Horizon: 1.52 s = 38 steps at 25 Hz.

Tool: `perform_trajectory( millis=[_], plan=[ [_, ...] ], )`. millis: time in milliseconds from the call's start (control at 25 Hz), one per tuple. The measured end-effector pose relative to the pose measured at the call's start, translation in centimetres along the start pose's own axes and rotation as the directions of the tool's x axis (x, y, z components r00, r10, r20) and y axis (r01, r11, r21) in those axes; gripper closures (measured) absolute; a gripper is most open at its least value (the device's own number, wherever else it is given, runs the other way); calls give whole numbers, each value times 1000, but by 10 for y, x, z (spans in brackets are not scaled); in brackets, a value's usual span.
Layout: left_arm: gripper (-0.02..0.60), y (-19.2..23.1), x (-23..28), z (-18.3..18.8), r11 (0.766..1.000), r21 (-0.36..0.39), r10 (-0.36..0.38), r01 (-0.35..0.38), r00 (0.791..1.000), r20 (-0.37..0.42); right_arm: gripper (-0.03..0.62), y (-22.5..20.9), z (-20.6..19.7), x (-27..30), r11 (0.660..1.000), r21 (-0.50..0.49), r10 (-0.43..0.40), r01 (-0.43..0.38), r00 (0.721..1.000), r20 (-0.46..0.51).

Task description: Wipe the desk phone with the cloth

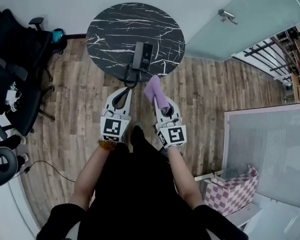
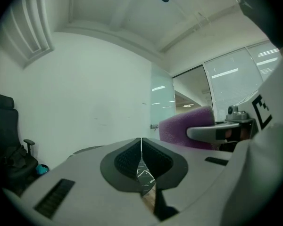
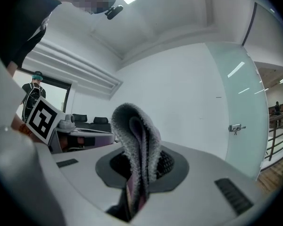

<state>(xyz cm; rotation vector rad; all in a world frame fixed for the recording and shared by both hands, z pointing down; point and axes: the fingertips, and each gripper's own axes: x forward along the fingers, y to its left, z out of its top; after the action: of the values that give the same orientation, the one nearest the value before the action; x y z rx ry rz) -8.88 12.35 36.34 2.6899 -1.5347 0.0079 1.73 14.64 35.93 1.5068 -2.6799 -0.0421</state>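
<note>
Desk phone, dark and flat (image 1: pixel 142 55), lies on the round black marble bench (image 1: pixel 110 29) ahead in the head view; the left gripper view shows the left claw (image 2: pixel 141 147) closed and empty; the right gripper view shows the right claw (image 3: pixel 141 171) pinching the folded purple cloth (image 3: pixel 134 140), so the approach likely calls for carrying it forward onto the phone.

Too small to read: desk phone (image 1: pixel 142 55) keys, beyond the fingertips. Buried between right gripper's (image 3: pixel 140 164) fingers: cloth's (image 3: pixel 134 126) lower end. Behind left gripper's (image 2: pixel 141 147) closed fingers: most of the table (image 2: pixel 145 175).

Fuzzy purple cloth (image 1: pixel 155 91); glossy black marble-look table (image 1: pixel 110 29); wood-grain floor (image 1: pixel 205 89); phone (image 1: pixel 142 55) probably matt plastic.
</note>
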Motion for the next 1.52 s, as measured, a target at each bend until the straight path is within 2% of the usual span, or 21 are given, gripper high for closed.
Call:
perform_trajectory(
  millis=[240,640,1000,1160,1280,1520],
  plan=[
    [561,9,39,-14,999,9,-33,34,999,-35,536,-45,-10,29,999,35,-28,28,1000,4],
    [563,51,123,-5,997,71,-20,25,996,-82,536,-129,-21,115,994,105,-18,15,1000,20],
    [563,68,199,-13,997,79,19,-8,991,-133,536,-186,-50,176,990,123,77,-73,997,-27],
    [561,68,216,-24,997,66,38,-29,989,-145,536,-198,-65,198,987,115,122,-115,991,-48],
    [561,65,215,-37,998,58,39,-29,983,-179,536,-192,-75,205,981,125,157,-148,986,-65],
    [561,71,222,-52,999,31,43,-38,980,-194,536,-180,-95,222,969,104,235,-222,963,-129]
  ],
)
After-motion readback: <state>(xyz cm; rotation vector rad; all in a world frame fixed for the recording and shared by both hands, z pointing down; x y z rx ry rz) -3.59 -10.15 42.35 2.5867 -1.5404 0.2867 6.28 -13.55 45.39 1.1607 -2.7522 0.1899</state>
